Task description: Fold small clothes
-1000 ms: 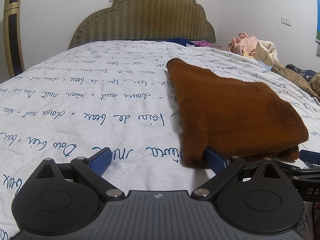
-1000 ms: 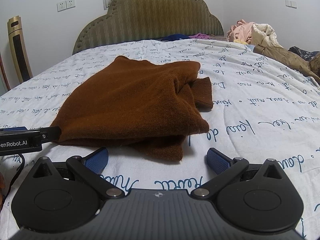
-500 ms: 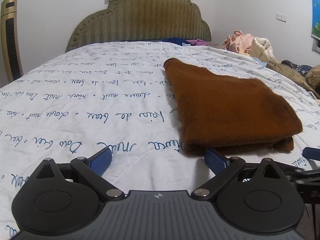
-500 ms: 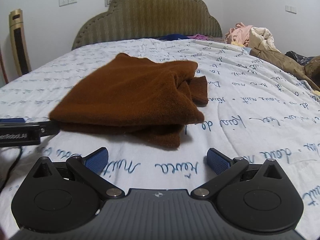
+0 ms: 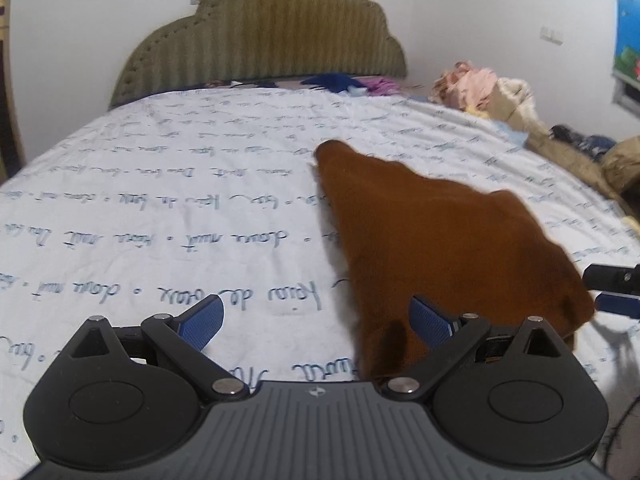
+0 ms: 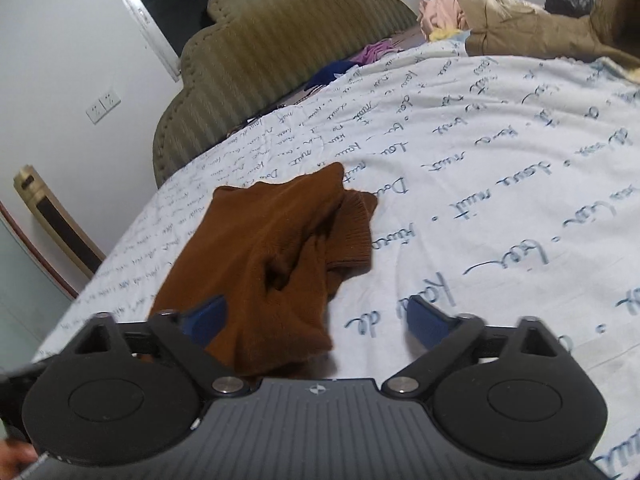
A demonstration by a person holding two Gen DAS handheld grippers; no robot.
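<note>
A brown knit sweater (image 5: 440, 248) lies folded on the white bedspread (image 5: 160, 208) with blue script. My left gripper (image 5: 316, 322) stands open at the sweater's near left corner, its right finger (image 5: 430, 324) over the brown knit and its left finger over bare sheet. In the right wrist view the sweater (image 6: 272, 256) shows a ribbed cuff sticking out on its right side. My right gripper (image 6: 316, 320) is tilted; its jaws are closing, with the sweater's near corner between them and the pads clear of the cloth. Its tips (image 5: 612, 292) reach in at the left view's right edge.
An olive padded headboard (image 5: 260, 40) stands at the far end. A heap of pink, cream and tan clothes (image 6: 520, 12) sits on the bed's far right side. Blue and purple garments (image 5: 348, 82) lie by the headboard. A tall gold appliance (image 6: 52, 220) stands against the left wall.
Both grippers have come forward onto the sweater's near edge. The right gripper has rolled, tilting its view, and its jaws have narrowed a little. The left gripper has risen slightly.
</note>
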